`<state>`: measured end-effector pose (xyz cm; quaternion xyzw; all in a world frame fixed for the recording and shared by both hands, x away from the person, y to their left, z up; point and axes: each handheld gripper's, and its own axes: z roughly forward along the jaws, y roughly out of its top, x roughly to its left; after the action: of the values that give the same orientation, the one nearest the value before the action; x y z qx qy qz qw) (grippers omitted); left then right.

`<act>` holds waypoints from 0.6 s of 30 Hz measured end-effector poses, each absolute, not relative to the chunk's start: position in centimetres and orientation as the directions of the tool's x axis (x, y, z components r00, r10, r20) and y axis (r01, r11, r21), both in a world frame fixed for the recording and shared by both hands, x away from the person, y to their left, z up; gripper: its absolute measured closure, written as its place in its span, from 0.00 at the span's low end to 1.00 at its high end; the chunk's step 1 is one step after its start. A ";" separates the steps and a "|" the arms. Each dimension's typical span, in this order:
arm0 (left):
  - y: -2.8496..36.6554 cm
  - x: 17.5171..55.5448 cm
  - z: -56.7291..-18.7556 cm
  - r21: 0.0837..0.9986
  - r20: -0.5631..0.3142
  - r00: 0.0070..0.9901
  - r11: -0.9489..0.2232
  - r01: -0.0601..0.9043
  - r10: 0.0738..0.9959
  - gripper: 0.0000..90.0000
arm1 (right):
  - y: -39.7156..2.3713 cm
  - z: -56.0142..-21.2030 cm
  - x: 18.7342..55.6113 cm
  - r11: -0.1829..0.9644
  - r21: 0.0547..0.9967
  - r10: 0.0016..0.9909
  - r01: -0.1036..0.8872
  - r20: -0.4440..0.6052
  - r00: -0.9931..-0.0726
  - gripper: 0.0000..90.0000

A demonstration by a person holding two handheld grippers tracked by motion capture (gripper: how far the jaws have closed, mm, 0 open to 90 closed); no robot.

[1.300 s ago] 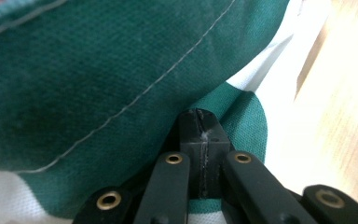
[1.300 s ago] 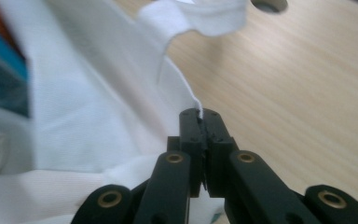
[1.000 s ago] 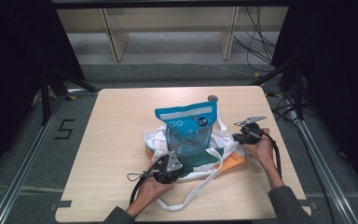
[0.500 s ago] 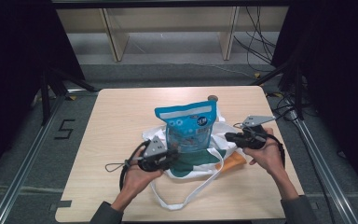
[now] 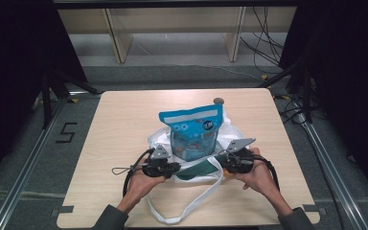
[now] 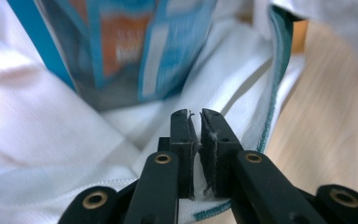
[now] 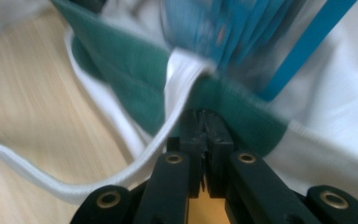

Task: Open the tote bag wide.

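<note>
— Nearest items? 
— We are listing the left claw (image 5: 172,168), pinching the white bag (image 5: 159,140) at its rim after closing a little further, and the right claw (image 5: 223,162), clamping the green-edged rim.

— Beyond? 
— We are noting the blue pouch (image 5: 193,132) standing upright inside the bag, mid-bench (image 5: 120,120).

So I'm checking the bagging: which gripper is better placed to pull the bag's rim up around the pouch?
Probably left: the left gripper pinches the white bag rim beside the blue pouch; the right gripper grips the green hem lower.
</note>
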<state>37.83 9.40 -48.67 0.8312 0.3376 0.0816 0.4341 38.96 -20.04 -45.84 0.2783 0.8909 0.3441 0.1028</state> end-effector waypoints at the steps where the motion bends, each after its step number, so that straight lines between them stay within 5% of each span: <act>1: 9.6 37.8 -48.8 0.769 -0.126 0.765 -0.425 0.477 0.631 0.92 | -19.9 -46.4 39.0 0.628 0.645 0.557 0.435 0.018 -0.830 0.99; 6: 9.3 37.3 -49.8 0.767 -0.072 0.763 -0.453 0.453 0.642 0.95 | -19.5 -48.4 38.7 0.642 0.616 0.551 0.457 0.043 -0.833 1.00; 14: 9.2 37.4 -49.5 0.764 -0.061 0.767 -0.464 0.448 0.639 0.95 | -21.4 -40.9 38.1 0.498 0.791 0.603 0.355 -0.021 -0.798 1.00; 18: 9.1 37.3 -49.5 0.765 -0.059 0.764 -0.462 0.448 0.643 0.95 | -18.6 -42.6 38.7 0.524 0.772 0.565 0.360 0.002 -0.825 0.99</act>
<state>37.26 9.13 -49.51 0.8467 0.3221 0.1195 0.4062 38.72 -18.62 -42.60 0.2679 0.8637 0.4080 0.1256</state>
